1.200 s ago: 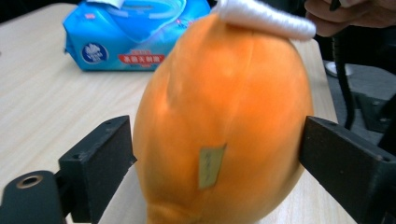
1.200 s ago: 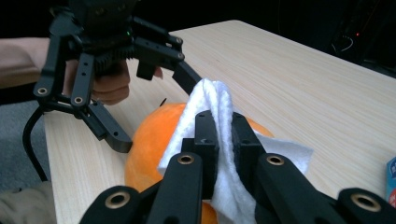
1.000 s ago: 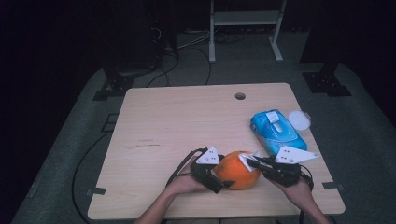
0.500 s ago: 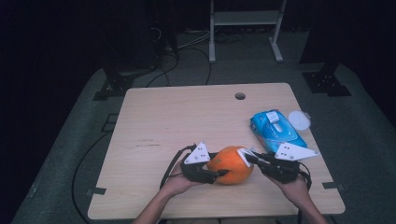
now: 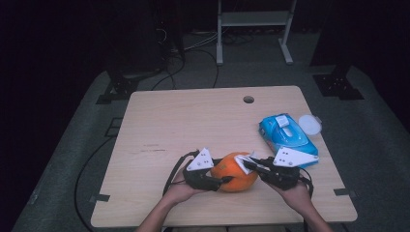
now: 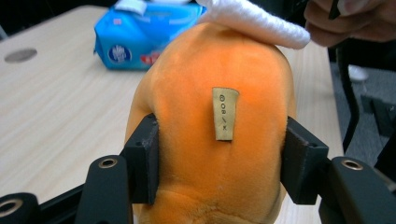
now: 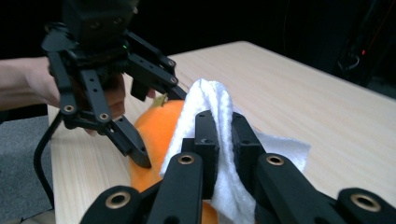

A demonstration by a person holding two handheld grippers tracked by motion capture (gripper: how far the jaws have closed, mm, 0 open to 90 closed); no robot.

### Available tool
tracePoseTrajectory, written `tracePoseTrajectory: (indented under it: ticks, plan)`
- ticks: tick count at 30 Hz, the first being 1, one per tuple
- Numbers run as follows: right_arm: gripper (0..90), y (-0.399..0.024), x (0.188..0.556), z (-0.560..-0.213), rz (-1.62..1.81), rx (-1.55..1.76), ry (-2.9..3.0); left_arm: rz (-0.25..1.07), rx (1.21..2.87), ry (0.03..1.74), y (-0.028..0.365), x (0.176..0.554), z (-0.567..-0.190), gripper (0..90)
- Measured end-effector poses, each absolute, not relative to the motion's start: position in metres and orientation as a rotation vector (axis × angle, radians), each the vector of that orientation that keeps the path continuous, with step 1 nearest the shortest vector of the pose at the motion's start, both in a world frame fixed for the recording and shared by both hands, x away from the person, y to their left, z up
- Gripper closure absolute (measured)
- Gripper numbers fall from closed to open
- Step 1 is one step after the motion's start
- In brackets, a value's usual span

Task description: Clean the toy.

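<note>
**Plush orange pinned at the near edge, wipe laid across its top**

Closest to us, near the middle of the table's near edge, we have the orange plush toy point(image 5: 235, 172) caught between both tools. Our left gripper point(image 6: 219, 163) has just closed in on it and now squeezes its flanks, both black pads pressed into the pile; the sides dent a little under them, so we judge it soft, light and springy rather than stiff. That fuzz should give good friction, and we don't expect it to slip, though a stuffed body can bulge out of a narrow pinch. The widest part of the body, where the pads sit now, looks to us like the best hold.

Our right gripper point(image 7: 223, 140) has its jaws nearly together, clamped on a white wipe point(image 7: 219, 130) that drapes over the toy's top. The wipe is limp and thin, we reckon; it folds wherever it likes, so a firm pinch on a bunched fold suits it.

As for looks: the toy is rounded, bright orange and velvety, with a small beige label point(image 6: 224, 113) sewn down its side.

Farther off, toward the right edge, the blue wipes packet point(image 5: 286, 135) lies flat, its round white lid point(image 5: 309, 124) just beyond it. A cable hole point(image 5: 248, 99) sits near the far edge.
</note>
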State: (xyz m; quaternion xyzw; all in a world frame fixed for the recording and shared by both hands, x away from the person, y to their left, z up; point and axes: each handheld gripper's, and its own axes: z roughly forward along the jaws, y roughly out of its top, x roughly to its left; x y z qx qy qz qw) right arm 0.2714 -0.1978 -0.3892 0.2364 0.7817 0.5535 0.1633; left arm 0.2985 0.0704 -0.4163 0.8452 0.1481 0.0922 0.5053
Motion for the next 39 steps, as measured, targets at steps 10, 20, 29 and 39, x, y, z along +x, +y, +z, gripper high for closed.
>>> tracePoseTrajectory:
  ticks: [10,20,29,39]
  plan:
    - [83.3,-0.197,0.279,-0.412,1.524,0.752,2.270,0.183,2.064,0.363,0.068,0.306,-0.429,19.3]
    - [83.2,-0.222,0.283,-0.424,1.520,0.880,2.241,0.123,2.062,0.342,0.079,0.319,-0.442,10.0]
    - [83.2,-0.227,0.284,-0.425,1.519,0.886,2.243,-0.020,2.048,0.336,0.072,0.332,-0.458,10.1]
    - [83.3,-0.223,0.285,-0.421,1.573,0.905,2.218,0.132,1.956,0.303,0.089,0.308,-0.405,34.2]
